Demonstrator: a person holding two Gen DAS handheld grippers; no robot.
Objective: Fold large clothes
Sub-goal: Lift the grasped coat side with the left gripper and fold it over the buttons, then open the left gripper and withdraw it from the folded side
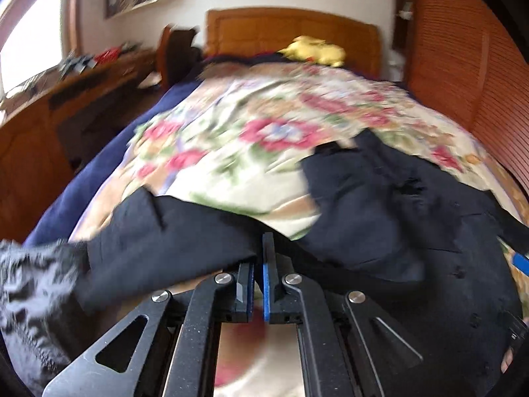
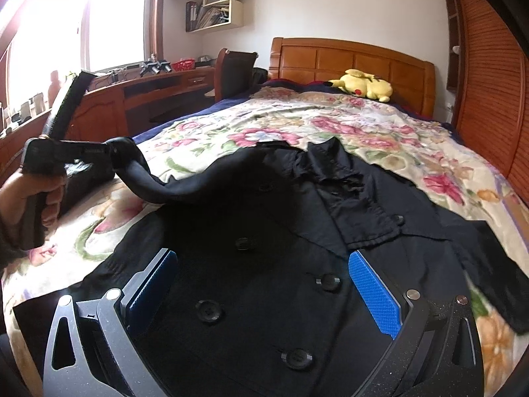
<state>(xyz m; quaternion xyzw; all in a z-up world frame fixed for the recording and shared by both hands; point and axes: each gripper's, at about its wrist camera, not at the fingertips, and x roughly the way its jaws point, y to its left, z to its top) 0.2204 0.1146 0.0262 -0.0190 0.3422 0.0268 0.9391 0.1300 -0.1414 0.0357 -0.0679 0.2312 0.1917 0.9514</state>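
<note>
A black double-breasted coat (image 2: 264,264) with large buttons lies spread on the flowered bedspread (image 2: 330,125). My left gripper (image 1: 259,264) is shut on the coat's left sleeve (image 1: 172,231) and holds it lifted off the bed; in the right wrist view the left gripper (image 2: 109,152) shows at the far left with the sleeve (image 2: 158,188) hanging from it. My right gripper (image 2: 261,284) is open, its blue pads (image 2: 373,291) spread wide just above the coat's buttoned front. The coat's body (image 1: 380,205) lies to the right in the blurred left wrist view.
A yellow plush toy (image 2: 363,84) rests by the wooden headboard (image 2: 350,56). A wooden desk (image 2: 148,92) with clutter and a chair (image 2: 234,72) stand left of the bed. A slatted wooden wardrobe (image 2: 489,92) lines the right side.
</note>
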